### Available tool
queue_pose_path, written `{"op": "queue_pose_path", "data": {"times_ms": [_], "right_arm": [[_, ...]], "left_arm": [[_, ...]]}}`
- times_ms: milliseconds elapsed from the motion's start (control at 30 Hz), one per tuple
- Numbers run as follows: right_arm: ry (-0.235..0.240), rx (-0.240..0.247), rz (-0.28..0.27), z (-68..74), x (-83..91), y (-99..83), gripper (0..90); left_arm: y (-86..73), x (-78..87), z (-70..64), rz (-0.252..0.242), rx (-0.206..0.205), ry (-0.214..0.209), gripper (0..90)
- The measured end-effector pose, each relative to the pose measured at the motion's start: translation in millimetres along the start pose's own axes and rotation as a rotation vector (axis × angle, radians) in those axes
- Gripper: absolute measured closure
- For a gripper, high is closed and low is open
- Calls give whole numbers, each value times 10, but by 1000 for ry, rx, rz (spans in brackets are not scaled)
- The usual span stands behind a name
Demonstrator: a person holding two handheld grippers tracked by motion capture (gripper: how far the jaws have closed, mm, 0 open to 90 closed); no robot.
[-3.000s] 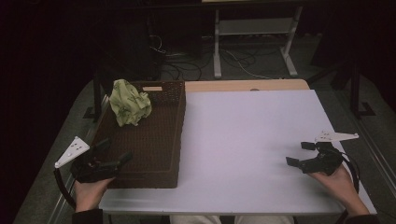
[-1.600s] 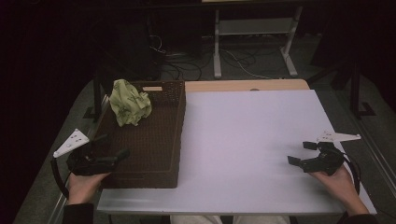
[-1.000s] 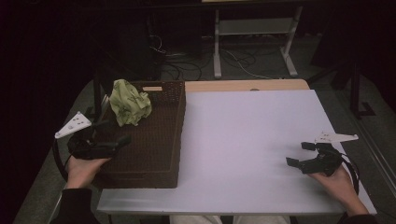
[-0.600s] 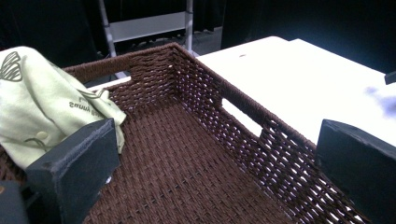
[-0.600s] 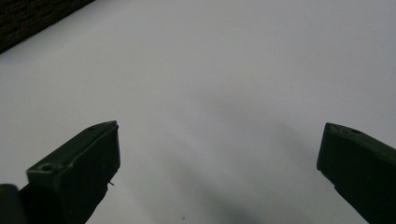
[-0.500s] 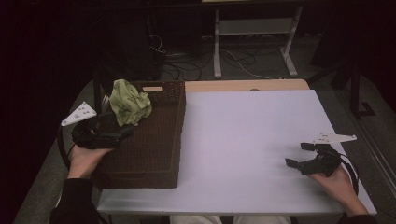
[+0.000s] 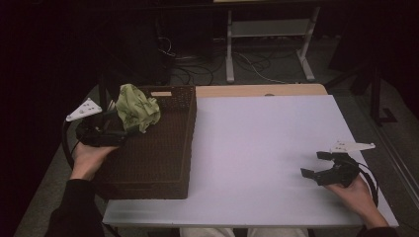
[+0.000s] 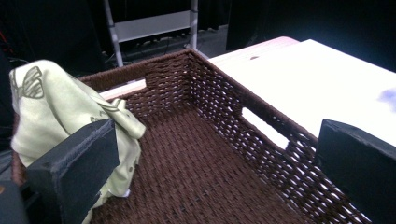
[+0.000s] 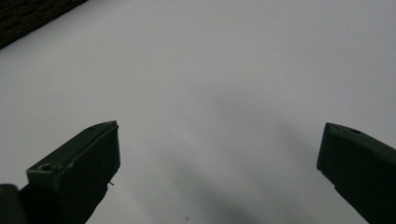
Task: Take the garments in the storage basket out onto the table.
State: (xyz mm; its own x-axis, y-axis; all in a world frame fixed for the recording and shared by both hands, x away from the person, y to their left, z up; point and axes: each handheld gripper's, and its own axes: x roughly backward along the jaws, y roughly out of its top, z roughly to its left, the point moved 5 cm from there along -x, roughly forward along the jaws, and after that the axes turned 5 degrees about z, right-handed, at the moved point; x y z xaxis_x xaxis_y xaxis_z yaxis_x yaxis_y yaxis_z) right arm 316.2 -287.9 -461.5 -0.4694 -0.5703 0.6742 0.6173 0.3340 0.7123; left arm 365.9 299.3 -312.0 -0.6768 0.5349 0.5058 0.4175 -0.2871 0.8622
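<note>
A dark brown woven basket (image 7: 163, 163) stands on the left part of the white table (image 7: 267, 143). A crumpled pale green cloth (image 7: 137, 107) hangs over the basket's far left corner. My left gripper (image 7: 123, 129) hovers at the basket's left rim, just short of the cloth, and is open. In the left gripper view the cloth (image 8: 60, 107) lies beside the left jaw, with the basket wall (image 8: 261, 121) ahead and nothing between the jaws of the left gripper (image 8: 217, 172). My right gripper (image 7: 314, 164) rests open at the table's near right, and in its own view the right gripper (image 9: 219, 168) is over bare table (image 9: 233, 70).
The basket interior (image 8: 196, 177) holds nothing but the cloth. A wooden strip (image 7: 262, 90) borders the table's far edge. Beyond it are a desk frame (image 7: 267, 44) and floor cables (image 7: 197, 64). The room around is dark.
My left gripper has travelled from the basket's near left corner forward along its left side up to the green cloth. The right gripper has stayed in place, open.
</note>
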Motion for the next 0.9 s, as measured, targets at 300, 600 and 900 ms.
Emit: {"op": "queue_pose_path", "data": {"times_ms": [300, 600, 900], "right_arm": [[2, 5, -4, -5, -12, 2, 0], [13, 12, 24, -3, -75, -5, 0], [16, 17, 25, 3, -82, -6, 0]], "left_arm": [[158, -144, 110, 30, -24, 6, 0], [242, -266, 183, 71, -34, 8, 0], [346, -350, 262, 85, -43, 13, 0]]}}
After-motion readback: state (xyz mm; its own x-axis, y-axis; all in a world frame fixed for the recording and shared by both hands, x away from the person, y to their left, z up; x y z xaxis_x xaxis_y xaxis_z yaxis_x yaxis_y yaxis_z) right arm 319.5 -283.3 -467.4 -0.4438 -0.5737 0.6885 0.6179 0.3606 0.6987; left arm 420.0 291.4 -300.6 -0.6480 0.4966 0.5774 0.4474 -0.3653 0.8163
